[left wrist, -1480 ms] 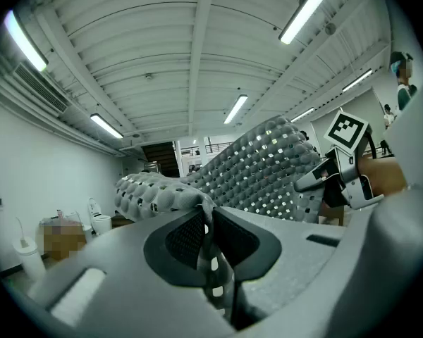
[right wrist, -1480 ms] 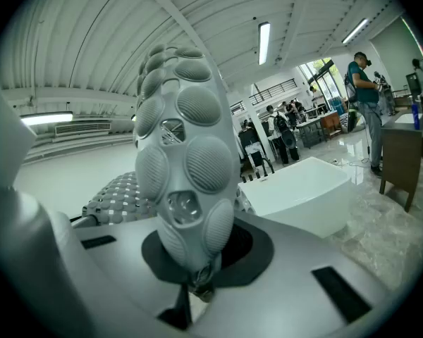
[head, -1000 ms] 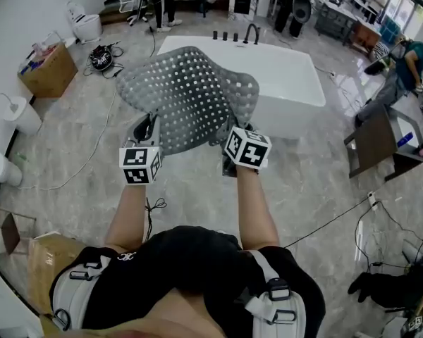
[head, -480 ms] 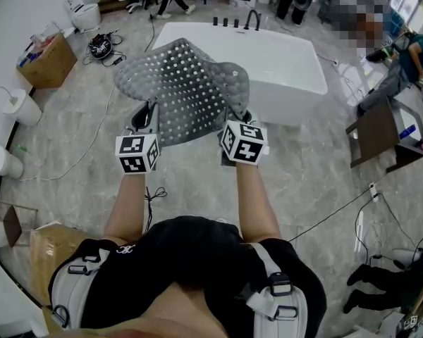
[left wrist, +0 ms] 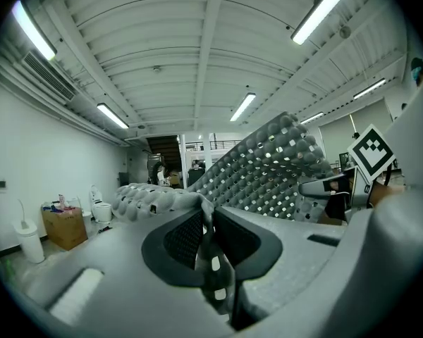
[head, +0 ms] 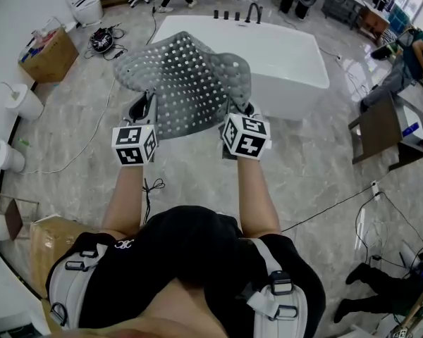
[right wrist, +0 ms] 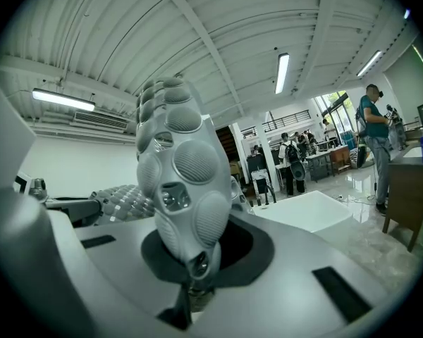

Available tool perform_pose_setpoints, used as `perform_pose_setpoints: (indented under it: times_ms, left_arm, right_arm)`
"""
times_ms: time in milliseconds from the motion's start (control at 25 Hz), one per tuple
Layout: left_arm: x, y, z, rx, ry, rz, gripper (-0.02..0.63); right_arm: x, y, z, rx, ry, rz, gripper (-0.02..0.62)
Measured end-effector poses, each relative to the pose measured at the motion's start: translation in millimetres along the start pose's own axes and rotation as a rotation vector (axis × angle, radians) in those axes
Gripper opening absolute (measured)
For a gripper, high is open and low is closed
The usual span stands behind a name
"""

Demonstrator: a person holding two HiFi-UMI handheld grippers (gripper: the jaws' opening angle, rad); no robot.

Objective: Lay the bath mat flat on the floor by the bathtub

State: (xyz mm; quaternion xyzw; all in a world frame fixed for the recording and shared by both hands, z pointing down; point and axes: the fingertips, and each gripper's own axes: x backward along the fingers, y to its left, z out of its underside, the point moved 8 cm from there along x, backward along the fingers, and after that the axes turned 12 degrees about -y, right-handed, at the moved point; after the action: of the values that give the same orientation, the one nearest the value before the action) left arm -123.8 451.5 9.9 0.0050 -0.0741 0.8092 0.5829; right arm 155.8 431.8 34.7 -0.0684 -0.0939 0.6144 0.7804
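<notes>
Stands on bare floor [head: 77, 160], facing the bathtub [head: 282, 55] at 12 o'clock. Has barely shifted over the last second. Holds the bath mat [head: 187, 83] aloft and humped, not yet laid. Grips its near edge with left claw [head: 144, 110] clenched at 9 o'clock and right claw [head: 237, 109] clenched at 3 o'clock. Probably leaves all the lowering and flattening still to do.

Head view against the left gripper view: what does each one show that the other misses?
Only the head view shows the white bathtub and the person's black-clad body. Only the left gripper view shows the ceiling lights and the left gripper close up, its jaws clamped on an edge of the bath mat. Both show that grey perforated mat held up in the air, and the cardboard box.
</notes>
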Motion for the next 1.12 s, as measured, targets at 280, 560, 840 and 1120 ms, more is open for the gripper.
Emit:
perform_pose_setpoints:
  times_ms: [280,560,840,1120]
  left_arm:
    - [-12.9,-39.0,-3.6,-0.012,-0.011,-0.021,0.051]
    - [-18.0,-71.7,-3.9,-0.008,-0.006,-0.033,0.054]
    - [-32.8,-74.7,0.6,-0.004,-0.011,-0.040,0.054]
    - [-66.7,-59.9,11.4,0.005,-0.023,-0.022,0.054]
  right_arm:
    - [6.9,-37.3,-4.9,0.019,-0.021,-0.018,0.020]
    - [12.1,-66.0,-8.3,0.057,-0.030,-0.041,0.020]
    - [2.1,-79.3,-5.5,0.059,-0.029,-0.047,0.020]
    - [-28.6,-87.1,0.5,0.052,-0.027,-0.037,0.020]
